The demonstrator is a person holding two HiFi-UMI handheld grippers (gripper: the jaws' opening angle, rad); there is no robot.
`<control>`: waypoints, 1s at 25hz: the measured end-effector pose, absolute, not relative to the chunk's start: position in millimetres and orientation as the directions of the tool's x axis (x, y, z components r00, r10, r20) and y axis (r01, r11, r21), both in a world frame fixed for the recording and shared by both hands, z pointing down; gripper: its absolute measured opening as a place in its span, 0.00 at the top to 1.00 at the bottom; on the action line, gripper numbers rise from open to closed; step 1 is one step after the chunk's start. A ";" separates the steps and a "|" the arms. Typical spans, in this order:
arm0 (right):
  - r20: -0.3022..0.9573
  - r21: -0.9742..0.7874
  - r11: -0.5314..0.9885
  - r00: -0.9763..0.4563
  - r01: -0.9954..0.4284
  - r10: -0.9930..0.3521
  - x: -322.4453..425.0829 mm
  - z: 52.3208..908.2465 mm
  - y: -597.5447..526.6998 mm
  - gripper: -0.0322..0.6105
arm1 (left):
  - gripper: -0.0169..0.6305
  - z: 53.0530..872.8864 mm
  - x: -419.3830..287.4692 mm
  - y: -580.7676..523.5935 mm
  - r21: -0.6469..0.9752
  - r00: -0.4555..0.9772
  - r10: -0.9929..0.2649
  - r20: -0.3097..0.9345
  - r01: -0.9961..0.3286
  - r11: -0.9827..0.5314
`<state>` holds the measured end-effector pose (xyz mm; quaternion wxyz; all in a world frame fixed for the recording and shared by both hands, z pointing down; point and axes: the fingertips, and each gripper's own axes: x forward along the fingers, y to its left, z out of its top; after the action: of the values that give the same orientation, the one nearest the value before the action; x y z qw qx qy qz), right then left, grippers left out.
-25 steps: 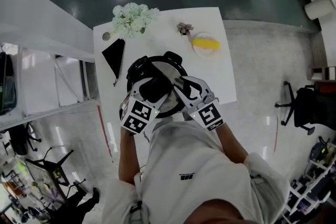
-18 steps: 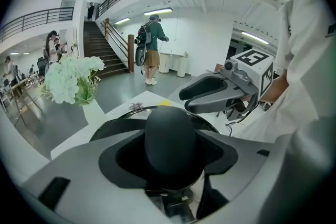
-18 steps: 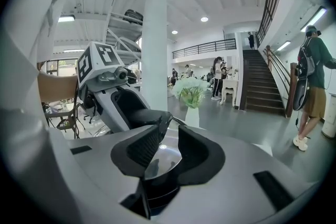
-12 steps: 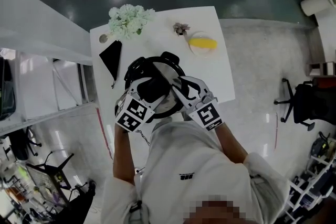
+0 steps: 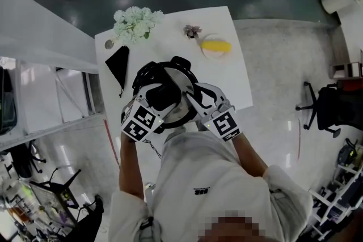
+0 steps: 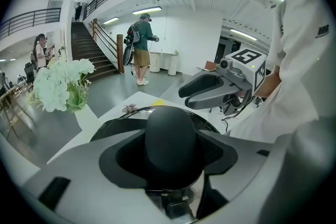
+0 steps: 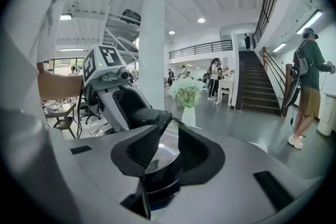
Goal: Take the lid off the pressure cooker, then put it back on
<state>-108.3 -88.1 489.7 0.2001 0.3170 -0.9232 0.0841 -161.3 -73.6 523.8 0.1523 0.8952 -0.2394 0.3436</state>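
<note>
The knob [image 6: 170, 136] is clamped by the left claw [image 6: 169, 165]; it is judged the best hold on the lid [image 5: 181, 77], which sits on the pressure cooker [image 5: 148, 72] on the worktop [image 5: 170, 31]. Stiff, heavy, slippery steel is expected. The right claw [image 7: 167, 150] is set narrowly around a dark lid fitting [image 7: 157, 186]; pressing cannot be confirmed. No brand or writing can be read.

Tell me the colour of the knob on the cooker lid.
The knob is black; the left gripper view shows it best.
</note>
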 end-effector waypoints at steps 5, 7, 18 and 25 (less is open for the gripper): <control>0.419 -0.025 0.782 -0.717 -0.623 -0.557 -107.6 487.9 -87.7 0.77 | 0.53 521.6 -161.7 -75.0 0.103 0.647 -0.338 0.683 -0.543 -0.833; 0.417 -0.024 0.781 -0.716 -0.624 -0.560 -107.3 487.5 -87.1 0.77 | 0.53 519.5 -161.6 -75.5 0.100 0.650 -0.344 0.677 -0.545 -0.833; 0.391 -0.023 0.769 -0.713 -0.639 -0.582 -101.9 477.3 -87.1 0.77 | 0.53 509.0 -165.9 -75.8 0.104 0.638 -0.356 0.683 -0.567 -0.817; 0.358 -0.017 0.768 -0.721 -0.640 -0.593 -100.5 466.3 -88.5 0.77 | 0.53 501.9 -168.2 -77.4 0.082 0.618 -0.373 0.692 -0.581 -0.810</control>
<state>-100.5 -88.5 466.3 0.1683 0.3335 -0.9250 0.0699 -168.2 -77.4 501.9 0.1510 0.8866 -0.2691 0.3445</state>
